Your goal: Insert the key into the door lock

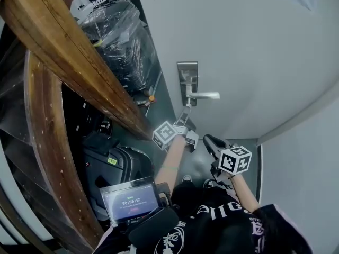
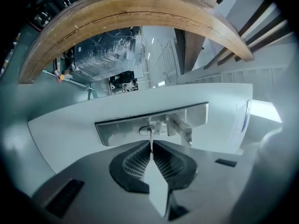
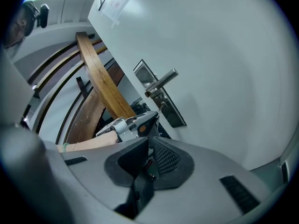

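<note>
Key held at the door lock by the left gripper, right gripper kept back and empty.

A white door (image 1: 254, 46) is faced by both grippers, and a curved wooden handrail (image 1: 69, 52) is seen to the left gripper's outer side. Straight ahead of the left gripper (image 2: 151, 146) a metal lock plate (image 2: 121, 127) is fixed on the door, with its lever handle (image 2: 183, 129) just to the right of the jaw line. The left jaws are closed on a thin key (image 2: 150, 138), which is pointed forward from the pad tips so that its tip is set at the oval keyhole (image 2: 146, 130); how far it is in cannot be told. The right gripper (image 3: 149, 141) is held behind and to the right of the left one, apart from the door, its jaws brought together with nothing between them.
</note>
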`<state>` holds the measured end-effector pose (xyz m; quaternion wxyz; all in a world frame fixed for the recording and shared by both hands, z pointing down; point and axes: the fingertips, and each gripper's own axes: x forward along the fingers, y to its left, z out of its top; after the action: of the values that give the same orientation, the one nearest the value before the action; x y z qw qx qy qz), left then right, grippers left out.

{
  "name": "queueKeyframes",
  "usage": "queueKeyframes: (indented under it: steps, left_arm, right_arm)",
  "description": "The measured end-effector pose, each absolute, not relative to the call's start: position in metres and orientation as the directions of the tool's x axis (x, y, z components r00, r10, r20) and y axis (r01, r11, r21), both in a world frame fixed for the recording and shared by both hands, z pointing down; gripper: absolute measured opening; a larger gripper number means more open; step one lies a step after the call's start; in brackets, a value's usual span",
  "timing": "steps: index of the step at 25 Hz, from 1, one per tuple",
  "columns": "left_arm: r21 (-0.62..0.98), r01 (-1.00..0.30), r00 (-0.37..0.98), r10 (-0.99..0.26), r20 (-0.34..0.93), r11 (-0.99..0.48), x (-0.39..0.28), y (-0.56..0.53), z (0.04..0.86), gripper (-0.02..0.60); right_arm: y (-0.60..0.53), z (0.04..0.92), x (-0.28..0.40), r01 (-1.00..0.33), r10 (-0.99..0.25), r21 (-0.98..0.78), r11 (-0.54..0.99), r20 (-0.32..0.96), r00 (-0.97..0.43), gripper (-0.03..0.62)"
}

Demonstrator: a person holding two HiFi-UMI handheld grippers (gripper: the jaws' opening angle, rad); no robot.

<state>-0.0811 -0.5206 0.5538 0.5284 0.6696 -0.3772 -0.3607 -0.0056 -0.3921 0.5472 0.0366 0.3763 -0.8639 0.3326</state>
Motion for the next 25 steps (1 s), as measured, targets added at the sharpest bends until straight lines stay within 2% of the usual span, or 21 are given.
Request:
queueKeyframes:
  steps: [10, 18, 21, 23, 25]
  left_arm:
    - [0.994, -0.023, 0.429, -0.899, -0.087, -0.107, -0.081, -0.536, 0.555, 0.025]
    - [0.994, -0.014, 0.423, -0.901, -0.092, -0.108, -0.080, -0.558, 0.558, 0.025]
    - [0.985, -0.079, 0.438, -0.893, -0.103, -0.152, -0.081, -0.563, 0.553, 0.025]
    - [0.965, -0.173, 0.466, -0.879, -0.097, -0.198, -0.080, -0.564, 0.550, 0.026]
    - [0.928, -0.277, 0.523, -0.850, -0.071, -0.248, -0.075, -0.558, 0.550, 0.068]
  right_arm:
    - [-0.390, 0.557, 0.001, -0.695, -0.644, -0.549, 0.465, 0.330, -0.691, 0.043]
    - [-0.393, 0.563, 0.014, -0.716, -0.674, -0.546, 0.435, 0.330, -0.661, 0.041]
    - [-0.395, 0.561, 0.016, -0.719, -0.681, -0.547, 0.429, 0.328, -0.655, 0.042]
    - [-0.395, 0.561, 0.015, -0.718, -0.679, -0.547, 0.431, 0.327, -0.657, 0.041]
    - [-0.393, 0.562, 0.013, -0.713, -0.675, -0.549, 0.435, 0.325, -0.662, 0.041]
